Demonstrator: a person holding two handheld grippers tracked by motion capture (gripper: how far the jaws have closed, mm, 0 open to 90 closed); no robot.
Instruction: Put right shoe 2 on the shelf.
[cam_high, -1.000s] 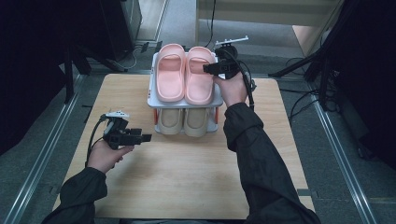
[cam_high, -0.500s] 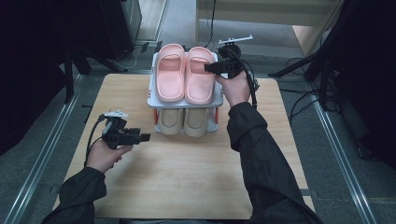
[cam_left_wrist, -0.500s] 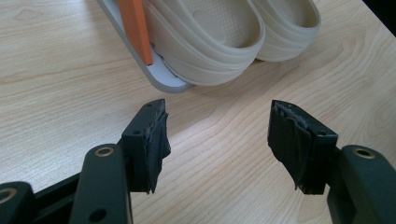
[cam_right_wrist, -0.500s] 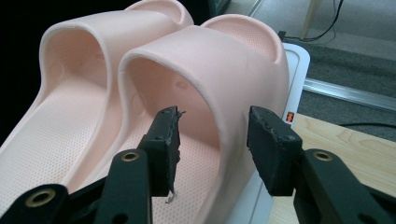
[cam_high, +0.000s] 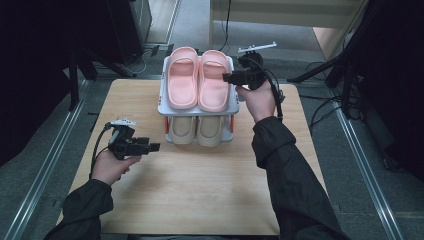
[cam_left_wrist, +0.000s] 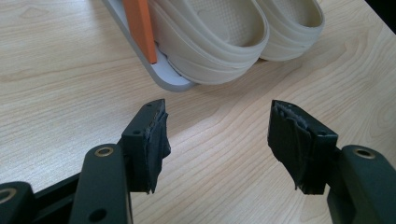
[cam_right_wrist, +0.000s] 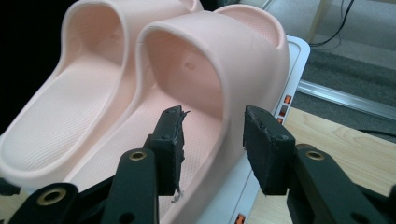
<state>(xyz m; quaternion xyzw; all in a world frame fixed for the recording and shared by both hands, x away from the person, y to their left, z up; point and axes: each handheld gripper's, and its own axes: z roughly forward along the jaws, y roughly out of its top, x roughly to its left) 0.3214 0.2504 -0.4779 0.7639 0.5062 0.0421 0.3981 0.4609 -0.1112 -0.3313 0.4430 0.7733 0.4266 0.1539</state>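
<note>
A pair of pink slippers (cam_high: 197, 82) lies on the top shelf of a white two-tier rack (cam_high: 162, 107). A beige pair (cam_high: 196, 130) sits on the lower shelf. My right gripper (cam_high: 226, 77) reaches in from the right at the right pink slipper (cam_right_wrist: 210, 56). The side of its strap stands between the jaws of the right gripper (cam_right_wrist: 212, 116). Those jaws have just been closing, and gaps remain at the pads. My left gripper (cam_high: 154, 146) rests open over the table, left of the rack. Nothing sits between the left gripper (cam_left_wrist: 219, 109) jaws, which face the beige slippers (cam_left_wrist: 210, 37).
The wooden table (cam_high: 200, 190) has bare room in front of the rack and on both sides. An orange post (cam_left_wrist: 137, 23) rises from the rack's grey base (cam_left_wrist: 173, 84). Metal rails run along the floor left and right of the table. Dark equipment stands at the back.
The right gripper has shifted slightly at the right pink slipper. The left hand has kept still.
</note>
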